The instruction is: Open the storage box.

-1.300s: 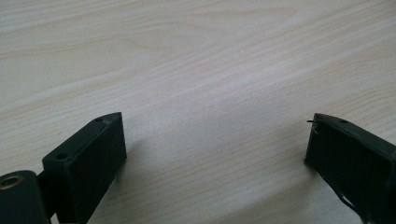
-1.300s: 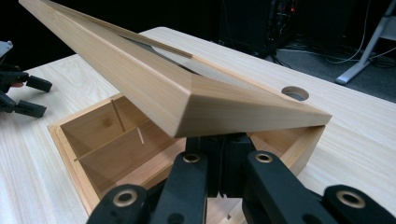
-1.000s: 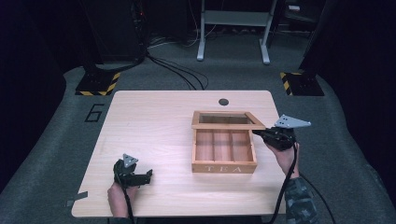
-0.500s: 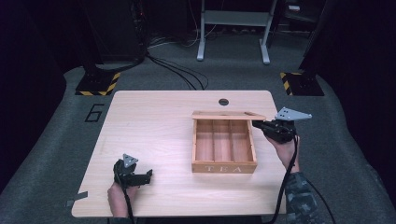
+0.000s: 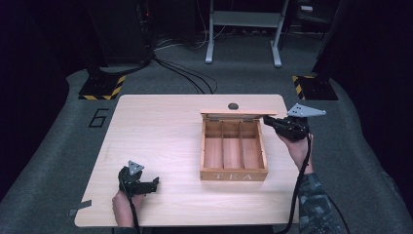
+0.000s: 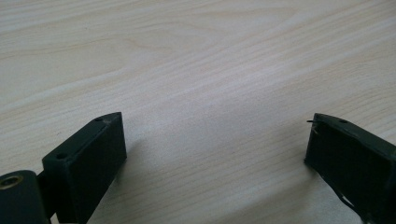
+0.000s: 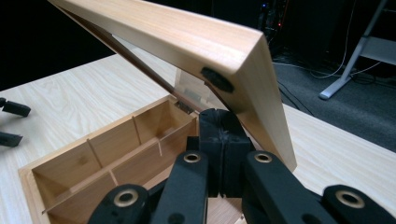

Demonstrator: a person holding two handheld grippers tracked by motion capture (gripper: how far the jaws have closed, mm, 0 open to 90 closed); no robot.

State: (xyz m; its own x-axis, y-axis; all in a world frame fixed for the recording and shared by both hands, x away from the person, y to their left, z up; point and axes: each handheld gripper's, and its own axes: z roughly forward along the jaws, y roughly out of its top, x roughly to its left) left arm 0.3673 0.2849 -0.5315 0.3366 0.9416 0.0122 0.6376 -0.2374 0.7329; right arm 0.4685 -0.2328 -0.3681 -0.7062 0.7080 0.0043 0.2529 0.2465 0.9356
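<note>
Tea box [image 5: 234, 156], at centre right of the high view, has its lid [image 7: 187, 42] raised, and the right gripper [image 7: 223, 140], jaws closed together under the lid's edge, should push up slowly, while the left gripper [image 5: 138, 181] rests open at lower left.

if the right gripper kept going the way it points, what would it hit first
Most likely the raised lid of the tea box: the right gripper, jaws together, sits under the lid's corner, apparently already touching it.
</note>
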